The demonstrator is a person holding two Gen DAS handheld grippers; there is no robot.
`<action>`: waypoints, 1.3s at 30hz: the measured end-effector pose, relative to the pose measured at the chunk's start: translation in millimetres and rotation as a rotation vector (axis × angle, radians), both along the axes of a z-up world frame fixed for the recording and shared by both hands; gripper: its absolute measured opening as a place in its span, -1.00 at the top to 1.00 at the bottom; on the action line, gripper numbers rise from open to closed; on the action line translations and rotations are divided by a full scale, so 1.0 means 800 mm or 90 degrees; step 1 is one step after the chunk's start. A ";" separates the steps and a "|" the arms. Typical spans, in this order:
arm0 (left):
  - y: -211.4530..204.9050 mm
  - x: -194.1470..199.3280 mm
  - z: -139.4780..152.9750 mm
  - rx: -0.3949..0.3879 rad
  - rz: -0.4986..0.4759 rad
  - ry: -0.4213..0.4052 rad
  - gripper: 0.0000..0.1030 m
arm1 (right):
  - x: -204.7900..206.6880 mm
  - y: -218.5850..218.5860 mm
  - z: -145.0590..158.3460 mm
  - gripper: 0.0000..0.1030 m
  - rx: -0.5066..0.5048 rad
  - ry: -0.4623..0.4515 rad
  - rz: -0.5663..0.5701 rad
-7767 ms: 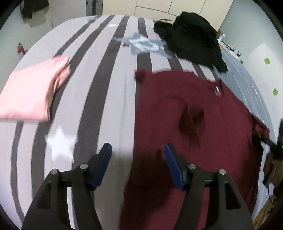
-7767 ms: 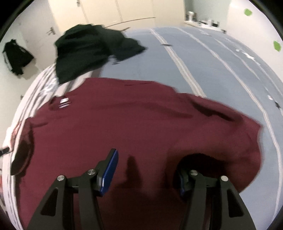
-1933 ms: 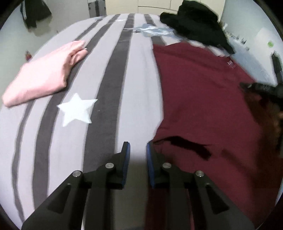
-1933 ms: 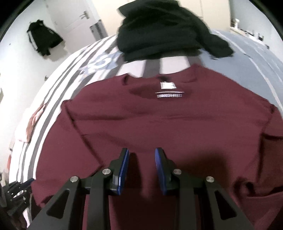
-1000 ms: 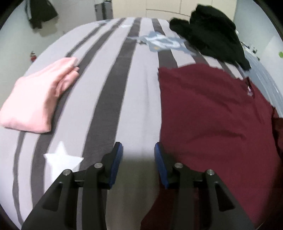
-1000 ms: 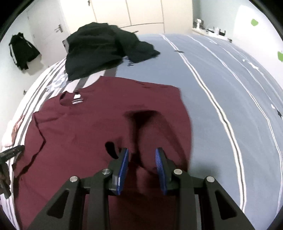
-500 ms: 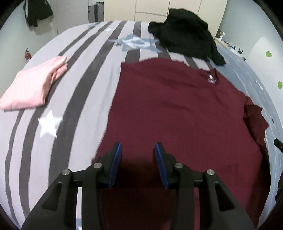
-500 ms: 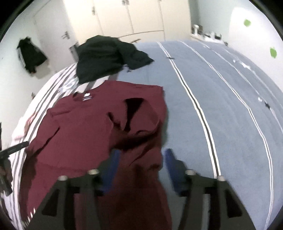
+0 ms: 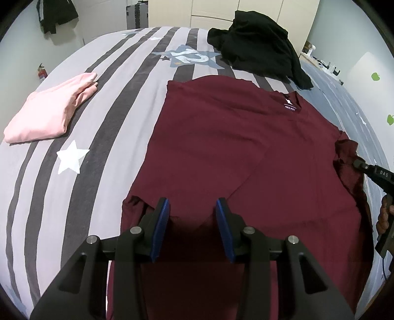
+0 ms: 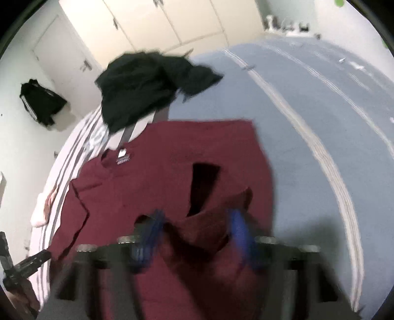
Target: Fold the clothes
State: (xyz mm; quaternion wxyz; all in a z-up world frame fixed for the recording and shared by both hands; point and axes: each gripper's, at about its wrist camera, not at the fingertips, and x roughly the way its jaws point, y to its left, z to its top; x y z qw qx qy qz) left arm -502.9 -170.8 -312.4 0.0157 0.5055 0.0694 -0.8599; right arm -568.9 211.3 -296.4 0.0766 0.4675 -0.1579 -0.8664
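The maroon T-shirt (image 9: pixel 234 147) lies spread flat on the bed (image 9: pixel 110 110). In the left wrist view it fills the middle and the 3 o'clock side, with its neck label (image 9: pixel 291 104) toward 1 o'clock. Its body rests partly on the grey striped cover and partly on the blue sheet (image 10: pixel 320 110).

The left claw (image 9: pixel 192 221) hangs at 6 o'clock over the shirt's lower part. Its blue pads (image 9: pixel 161 221) stand apart and grasp nothing. The cloth lies below and between them, and a small rumpled corner shows just at 9 o'clock of the left pad.

The right claw (image 10: pixel 197 233) is badly blurred in its own view. Its jaws have just been closing, and a raised fold of the shirt's sleeve (image 10: pixel 204 236) sits between them. The pads look spread in the smear, so I cannot tell whether they press on the cloth. In the left wrist view this claw enters at 3 o'clock, with its tip at the bunched sleeve and a person's hand (image 9: pixel 384 216) behind it.

A folded pink garment (image 9: pixel 46 113) lies at 9 o'clock, well apart from the shirt. A white star (image 9: pixel 71 157) is printed on the cover just below it. A heap of black clothing (image 9: pixel 258 49) sits at 1 o'clock, near the shirt's collar edge. A dark jacket (image 9: pixel 56 14) hangs on the wall at 11 o'clock, and pale cupboard doors (image 10: pixel 160 22) stand beyond the bed.
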 end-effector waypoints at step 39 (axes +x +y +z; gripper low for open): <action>0.042 -0.020 -0.024 0.030 0.012 -0.035 0.30 | 0.113 0.003 -0.039 0.11 0.160 -0.025 0.094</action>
